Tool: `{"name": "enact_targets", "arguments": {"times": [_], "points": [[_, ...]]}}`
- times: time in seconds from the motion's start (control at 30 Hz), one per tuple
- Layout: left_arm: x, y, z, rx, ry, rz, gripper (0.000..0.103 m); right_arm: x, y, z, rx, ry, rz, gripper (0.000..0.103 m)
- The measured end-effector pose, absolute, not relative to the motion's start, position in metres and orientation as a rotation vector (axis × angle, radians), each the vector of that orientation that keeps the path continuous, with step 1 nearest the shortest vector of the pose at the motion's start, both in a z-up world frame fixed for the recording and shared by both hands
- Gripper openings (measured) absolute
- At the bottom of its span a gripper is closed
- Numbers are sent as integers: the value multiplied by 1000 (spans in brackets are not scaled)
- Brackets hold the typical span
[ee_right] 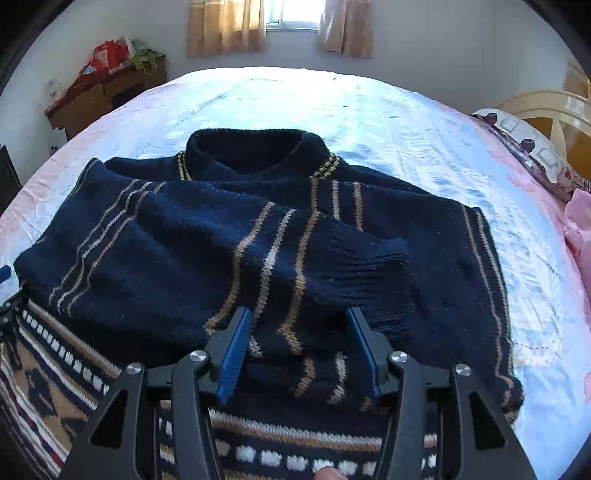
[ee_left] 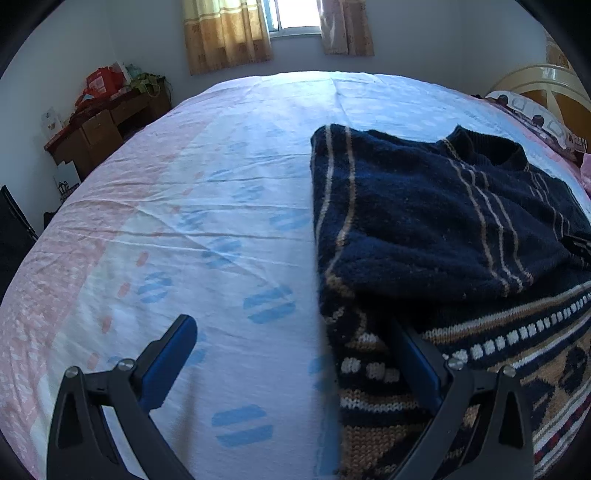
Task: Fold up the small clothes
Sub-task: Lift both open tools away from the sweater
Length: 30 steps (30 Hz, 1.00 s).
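I am working in a home bedroom. I see a wide bed [ee_left: 236, 155] with a printed sheet, a pillow [ee_right: 524, 144] at its headboard [ee_right: 554, 110], curtains [ee_left: 225, 37] on a window [ee_left: 295, 14], and a cluttered wooden desk [ee_left: 103, 125].

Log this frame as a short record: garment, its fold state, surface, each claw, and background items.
garment: navy knit sweater with tan stripes and a patterned hem band
fold state: both sleeves folded in across the chest, collar at the far end
surface: bed sheet, pale with blue and pink marks
left claw: wide open, straddling the sweater's left edge, one finger on the sheet, one on the knit
right claw: part open over the folded sleeve, not gripping it
background: wooden desk, curtains, pillow
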<state>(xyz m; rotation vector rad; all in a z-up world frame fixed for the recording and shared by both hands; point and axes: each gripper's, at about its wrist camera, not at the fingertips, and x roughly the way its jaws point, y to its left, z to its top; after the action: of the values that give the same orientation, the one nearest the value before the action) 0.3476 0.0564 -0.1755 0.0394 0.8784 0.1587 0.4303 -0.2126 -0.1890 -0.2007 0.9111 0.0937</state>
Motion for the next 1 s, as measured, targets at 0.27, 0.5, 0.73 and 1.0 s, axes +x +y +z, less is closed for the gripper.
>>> {"name": "enact_targets", "arguments": {"times": [0.27, 0.5, 0.73, 1.0], "points": [[349, 57, -176, 38, 879, 159, 103, 437, -220, -188, -161, 931, 73, 56], [348, 55, -175, 53, 878, 171, 103, 436, -247, -193, -29, 967, 70, 75], [324, 58, -157, -11, 847, 149, 103, 400, -254, -181, -60, 958, 101, 75], [282, 42, -129, 2, 755, 104, 103, 350, -252, -161, -27, 893, 172, 75]]}}
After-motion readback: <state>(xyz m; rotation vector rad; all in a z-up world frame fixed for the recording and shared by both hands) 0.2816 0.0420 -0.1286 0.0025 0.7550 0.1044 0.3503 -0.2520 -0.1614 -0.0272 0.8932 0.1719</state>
